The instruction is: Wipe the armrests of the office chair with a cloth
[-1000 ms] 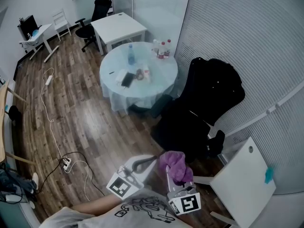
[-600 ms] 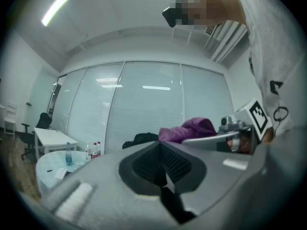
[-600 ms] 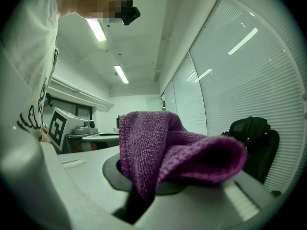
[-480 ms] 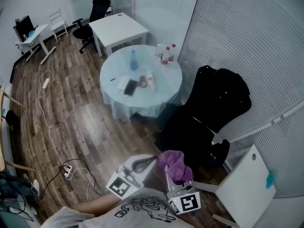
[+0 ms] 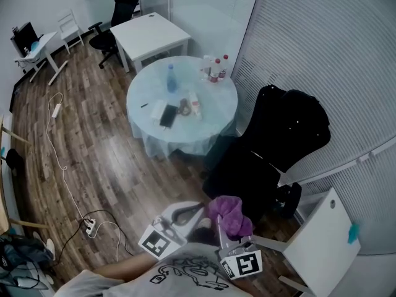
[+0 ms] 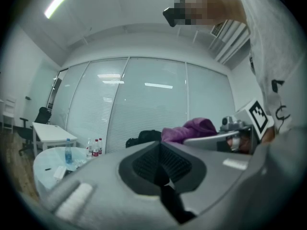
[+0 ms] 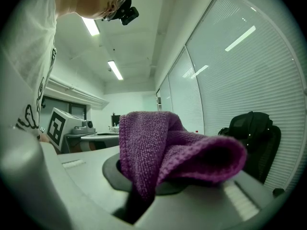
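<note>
A black office chair (image 5: 272, 153) stands by the blinds, a dark jacket over its back; one armrest (image 5: 289, 197) shows on its near side. My right gripper (image 5: 225, 220) is shut on a purple cloth (image 5: 226, 213), held low near my body, short of the chair. In the right gripper view the cloth (image 7: 168, 150) bulges out of the shut jaws of that gripper (image 7: 156, 178), with the chair (image 7: 254, 138) at the right. My left gripper (image 5: 185, 214) hangs beside it, shut and empty. The left gripper view shows its closed gripper (image 6: 162, 171) and the cloth (image 6: 189, 128) beyond.
A round glass table (image 5: 139, 101) with bottles and a phone stands left of the chair, and a white square table (image 5: 151, 33) behind it. A white panel (image 5: 322, 240) sits at the lower right. Cables and a power strip (image 5: 90, 228) lie on the wood floor.
The head view has swung a little, so the chair and round table sit slightly further right. Both grippers keep the same pose, the cloth still in the right one.
</note>
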Tool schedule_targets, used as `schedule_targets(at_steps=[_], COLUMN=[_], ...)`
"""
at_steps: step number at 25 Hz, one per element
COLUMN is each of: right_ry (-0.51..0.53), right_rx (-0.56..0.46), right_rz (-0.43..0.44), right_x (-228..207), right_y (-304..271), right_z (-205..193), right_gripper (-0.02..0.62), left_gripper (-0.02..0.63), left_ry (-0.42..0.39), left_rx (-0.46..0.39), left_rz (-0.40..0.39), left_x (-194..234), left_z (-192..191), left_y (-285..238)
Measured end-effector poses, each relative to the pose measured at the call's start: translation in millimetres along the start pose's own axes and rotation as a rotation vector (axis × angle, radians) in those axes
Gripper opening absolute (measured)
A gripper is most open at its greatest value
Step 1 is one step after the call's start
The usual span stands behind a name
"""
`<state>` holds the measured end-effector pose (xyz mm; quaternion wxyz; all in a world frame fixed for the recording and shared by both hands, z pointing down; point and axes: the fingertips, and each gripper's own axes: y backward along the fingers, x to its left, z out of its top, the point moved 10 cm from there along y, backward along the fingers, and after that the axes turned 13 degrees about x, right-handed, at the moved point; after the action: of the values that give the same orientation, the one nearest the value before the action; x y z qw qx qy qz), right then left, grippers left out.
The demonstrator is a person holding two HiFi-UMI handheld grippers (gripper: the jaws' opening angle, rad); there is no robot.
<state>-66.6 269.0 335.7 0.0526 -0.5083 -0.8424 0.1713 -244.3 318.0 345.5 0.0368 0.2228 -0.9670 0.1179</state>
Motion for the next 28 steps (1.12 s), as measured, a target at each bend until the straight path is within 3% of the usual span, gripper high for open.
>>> schedule_targets(at_steps=[11, 28], right_ry=[-0.028, 0.005], right_rx=[-0.006, -0.029], right_rz=[-0.022, 0.03], right_x=[-60, -175], right_y=[-19, -43], right_z=[9, 29], right_gripper=[0.043, 0.043], left_gripper=[0.0, 0.0], left_ry=[-0.018, -0.043], left_rx=[-0.001, 0.005], left_rz=[-0.014, 0.052], left_x=[15, 32], left_z=[20, 44], left_y=[-58, -163])
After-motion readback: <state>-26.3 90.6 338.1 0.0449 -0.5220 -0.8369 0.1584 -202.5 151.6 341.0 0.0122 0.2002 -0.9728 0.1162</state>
